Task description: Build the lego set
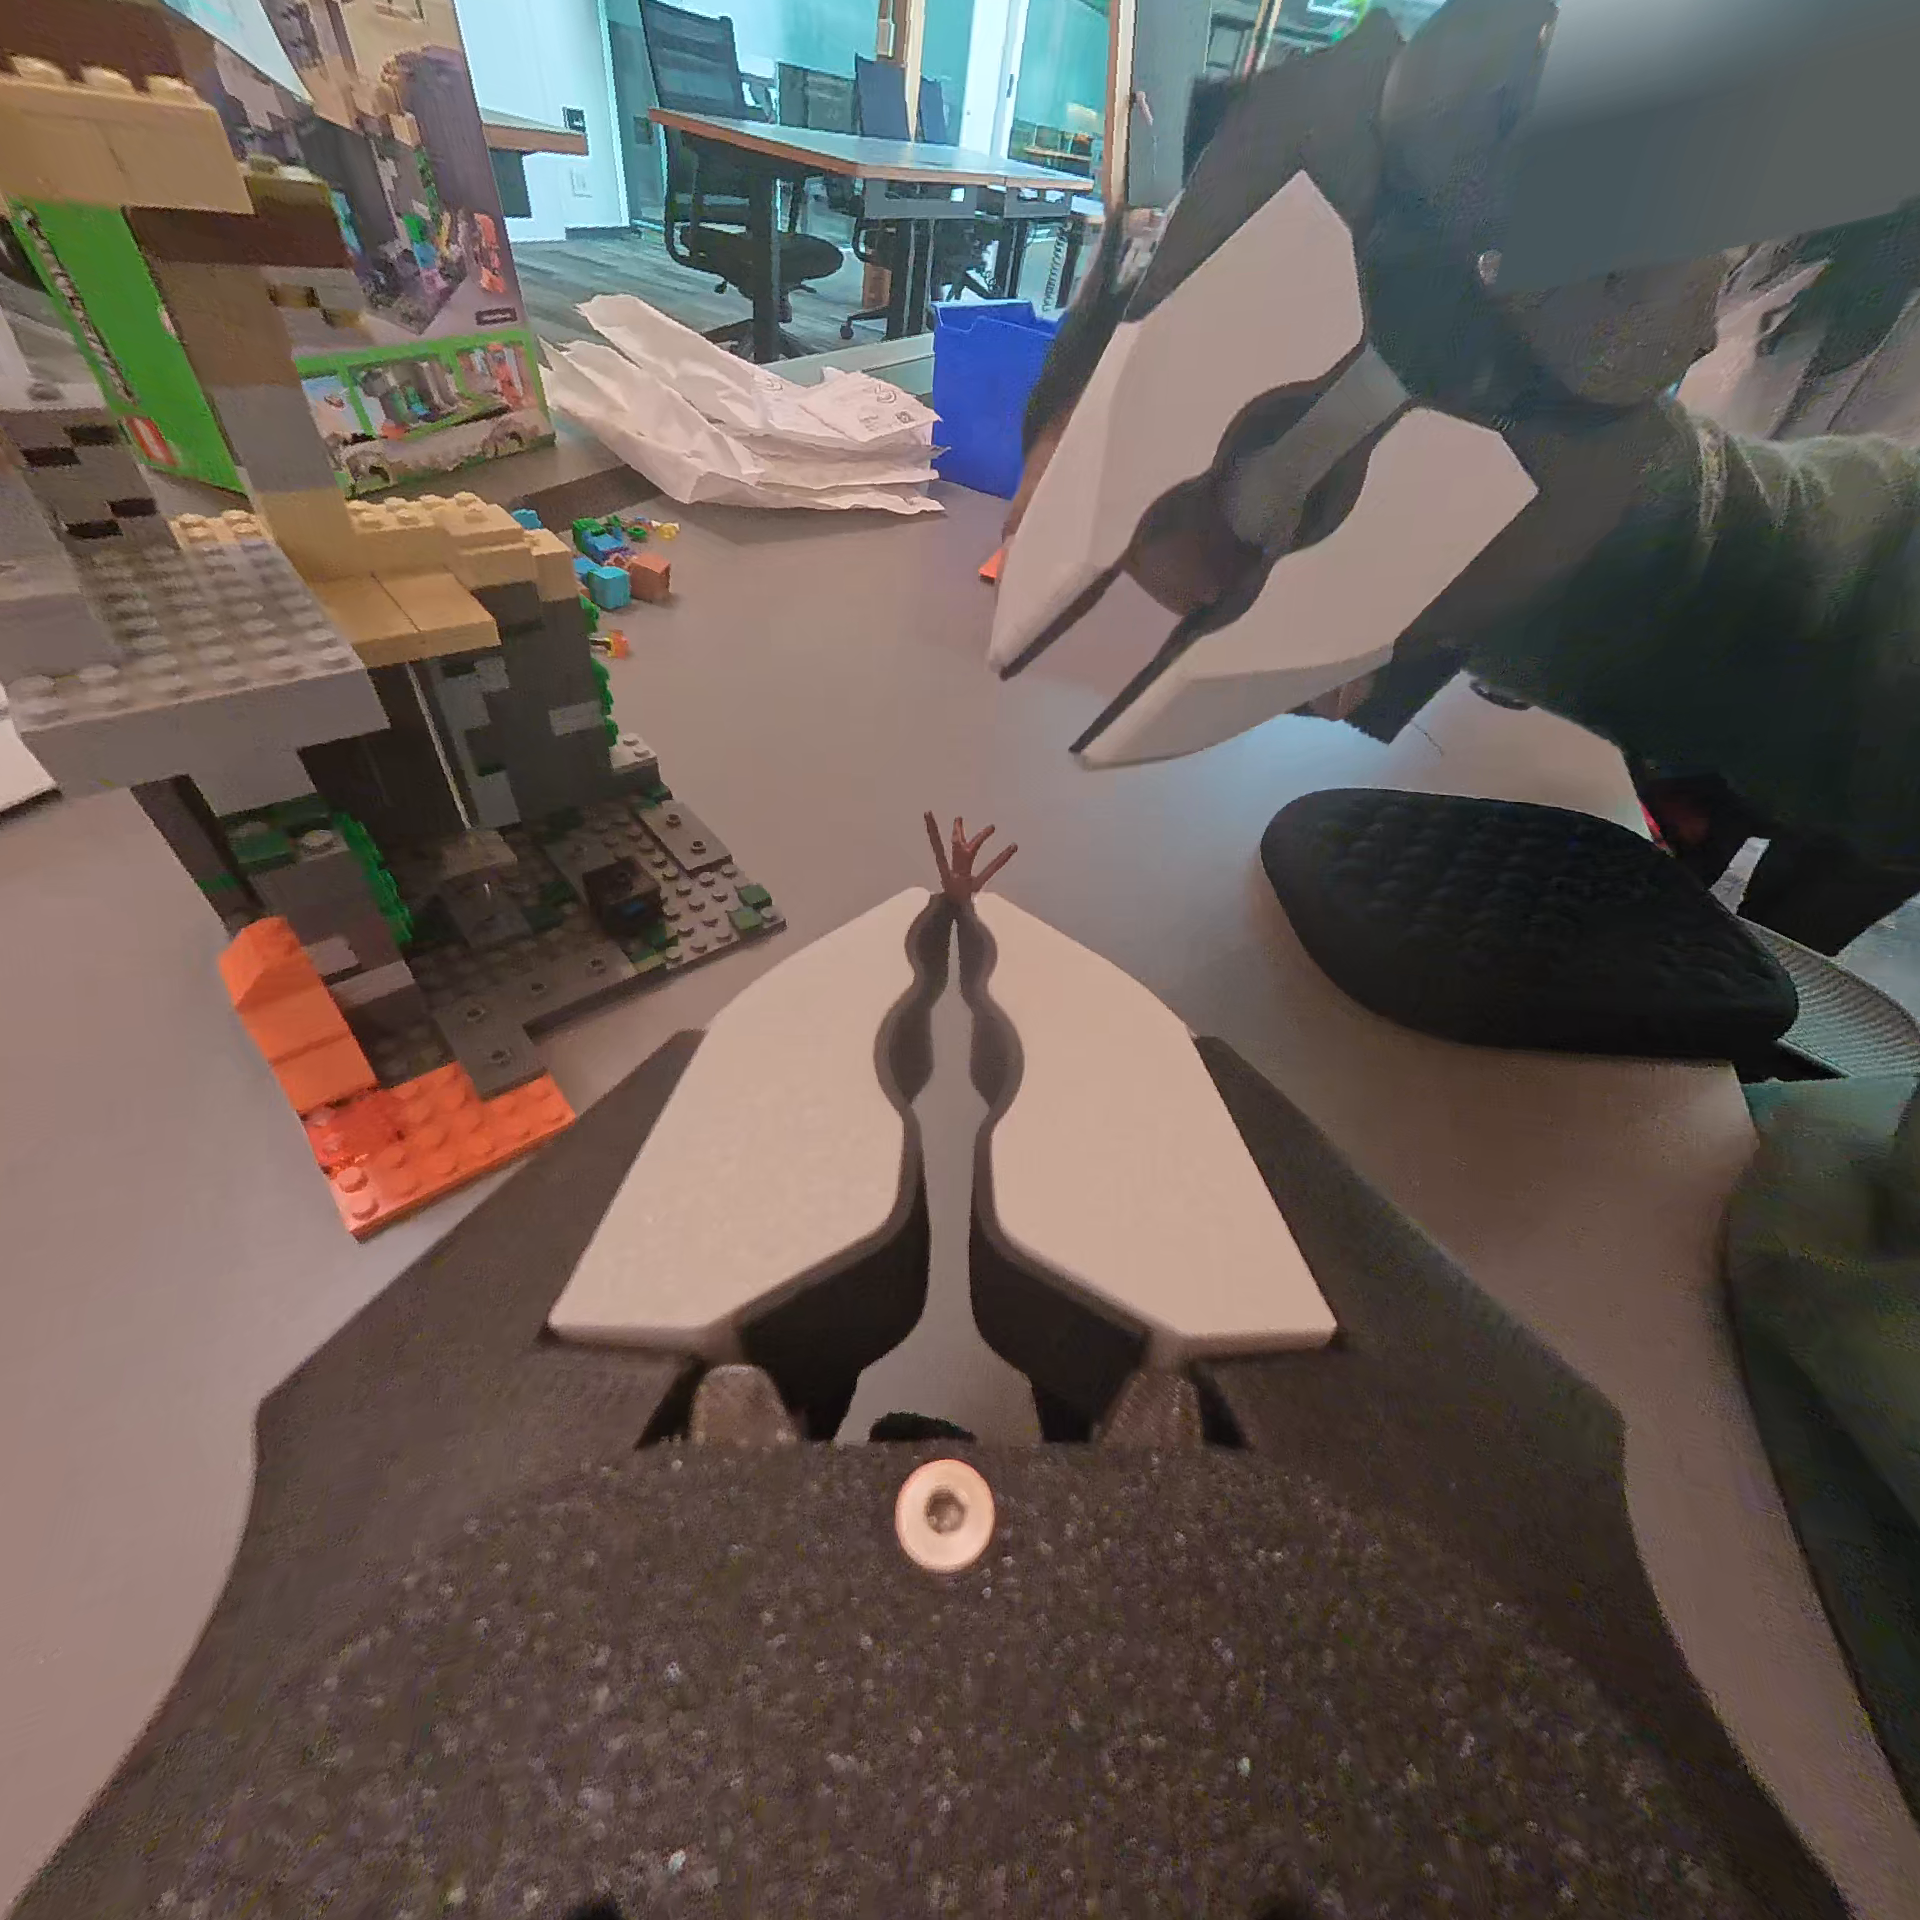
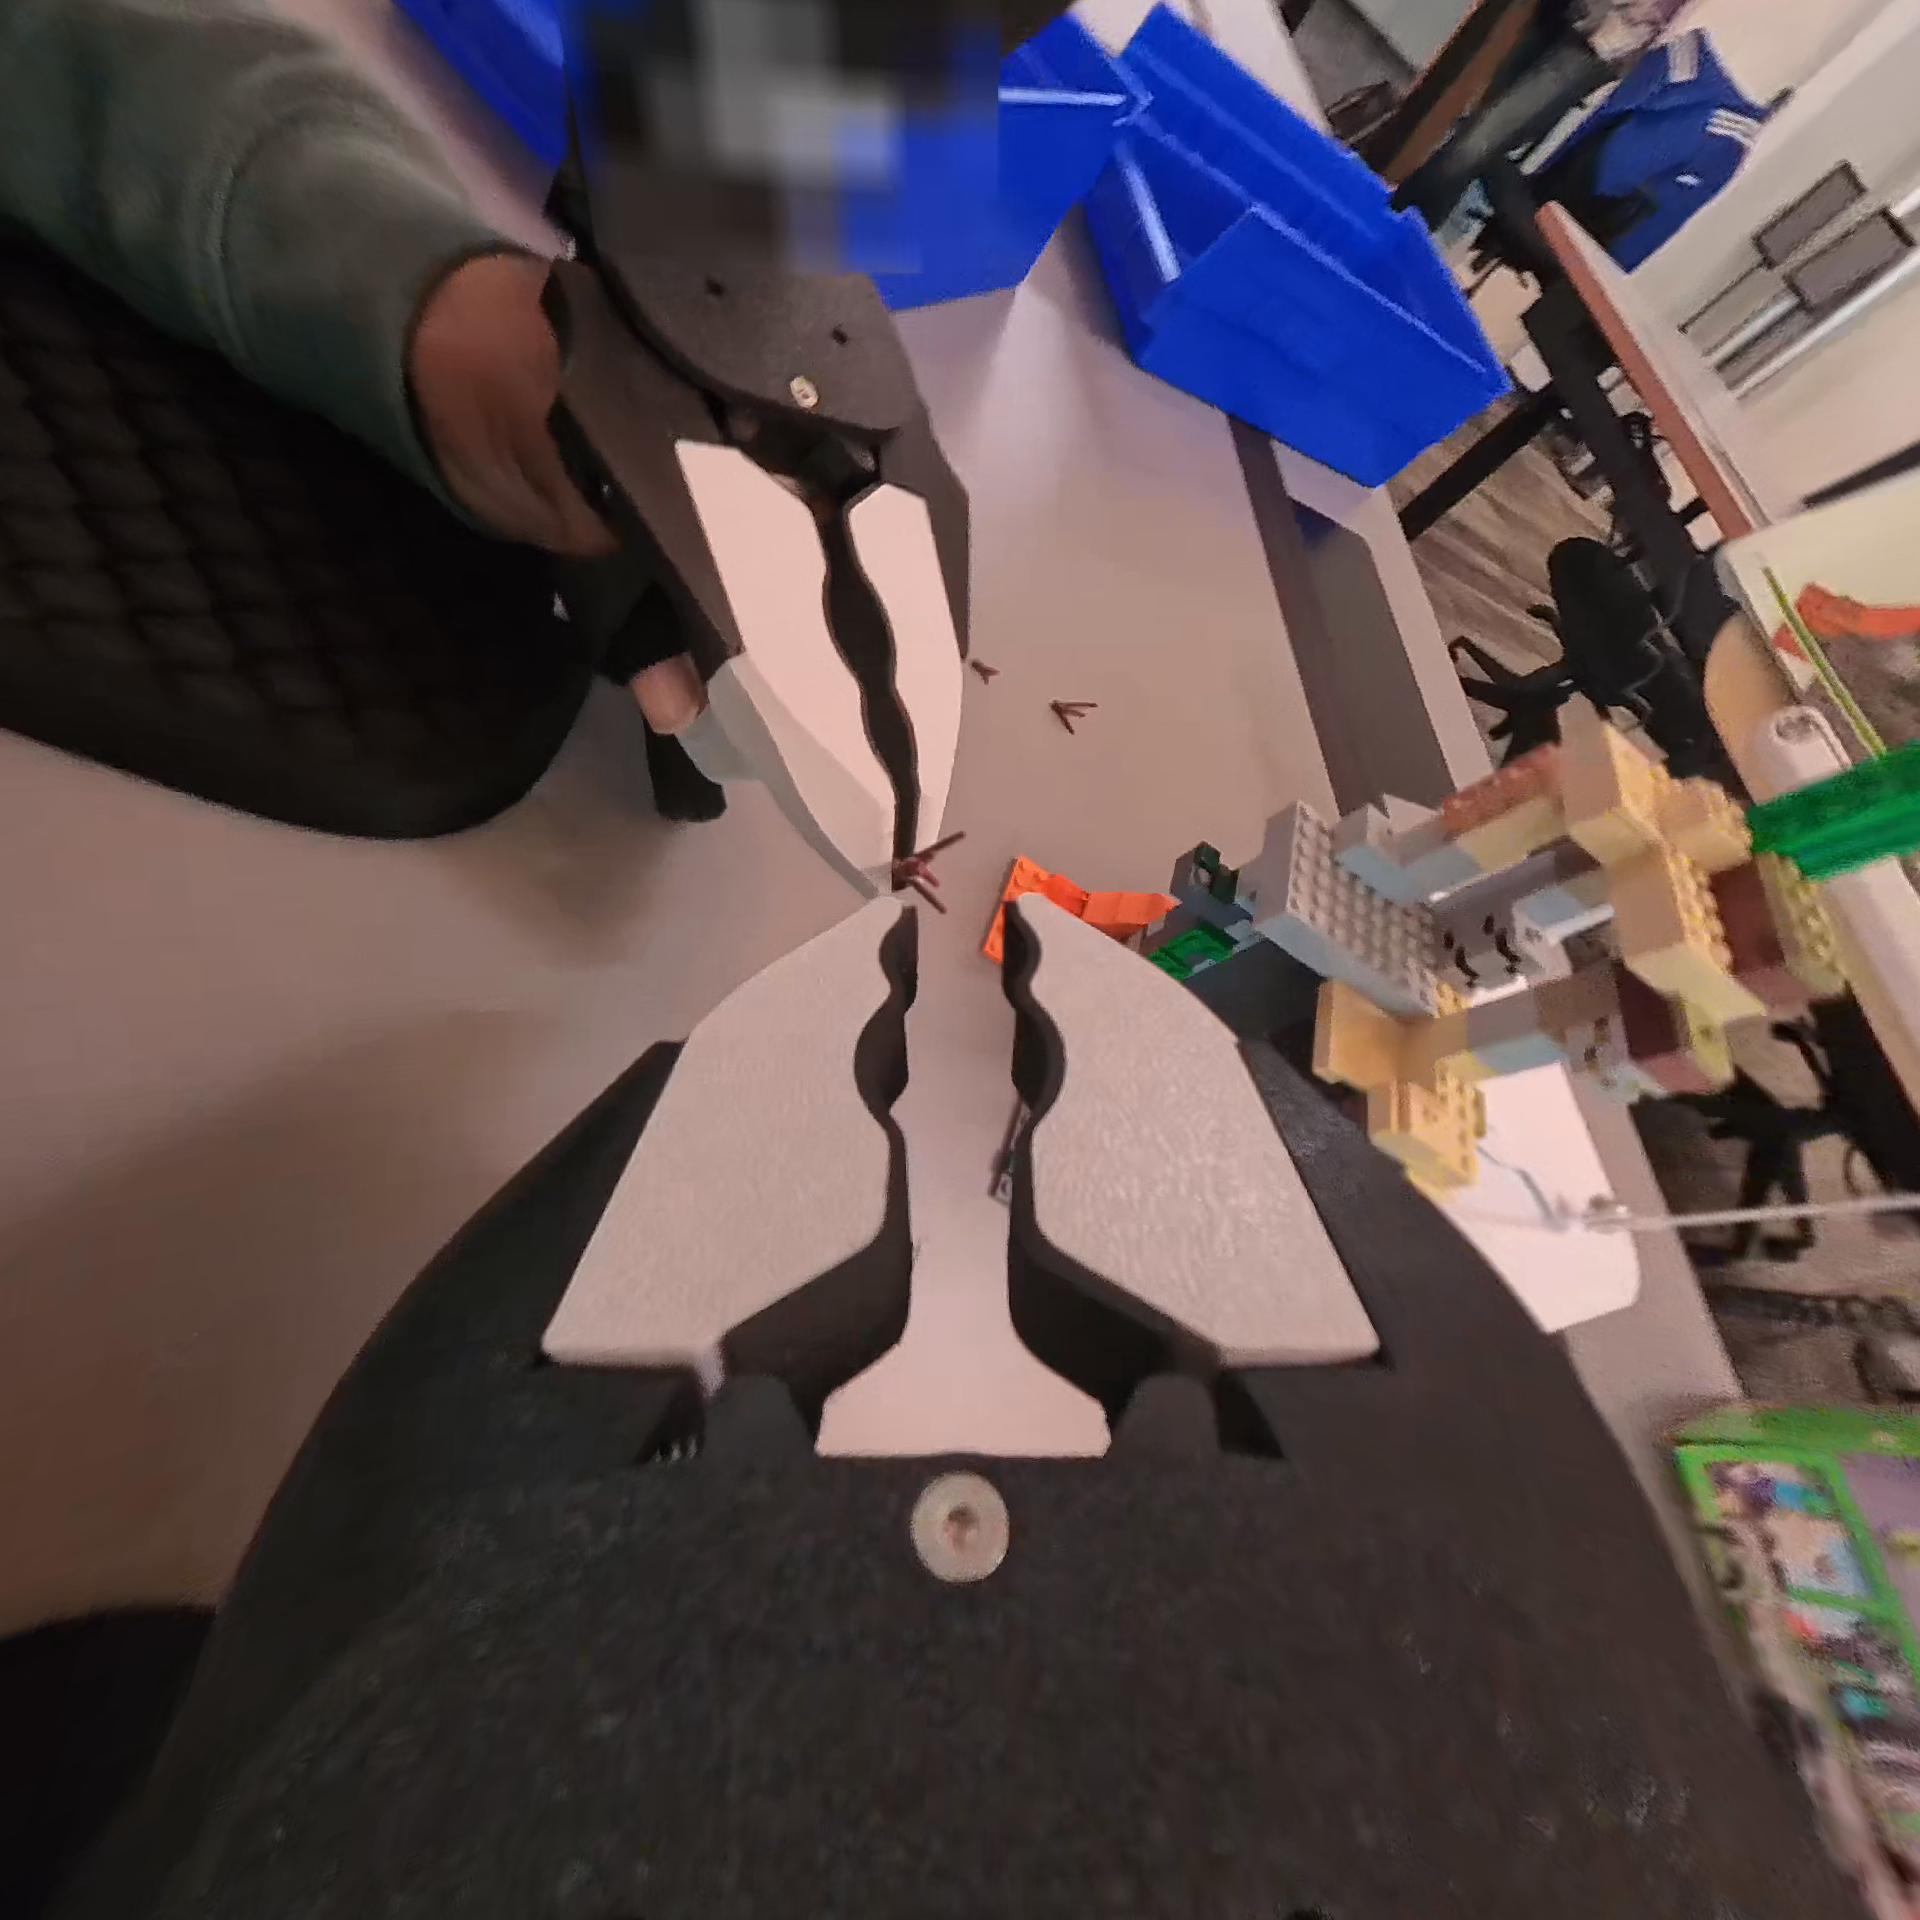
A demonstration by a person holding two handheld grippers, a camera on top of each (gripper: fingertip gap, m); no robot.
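My left gripper point(image 1: 961, 902) is shut on a small brown branch-shaped lego piece point(image 1: 964, 857), which sticks out past its tips above the grey table. The right wrist view shows the same piece point(image 2: 928, 868) in the left gripper point(image 2: 896, 871), just beyond the tips of my right gripper point(image 2: 961, 906). The right gripper is open and empty, and in the left wrist view it point(image 1: 1042, 710) hangs at upper right, tips pointing down-left. The partly built lego model point(image 1: 343, 727) of grey, tan, green and orange bricks stands to the left and also shows in the right wrist view point(image 2: 1455, 935).
Two more brown branch pieces point(image 2: 1070, 713) lie on the table point(image 1: 831, 707). The set's box point(image 1: 405, 260), white paper bags point(image 1: 748, 416), loose small bricks point(image 1: 623, 566) and a blue bin point(image 1: 987, 384) sit behind. A black mesh chair seat point(image 1: 1517, 925) is at the right edge.
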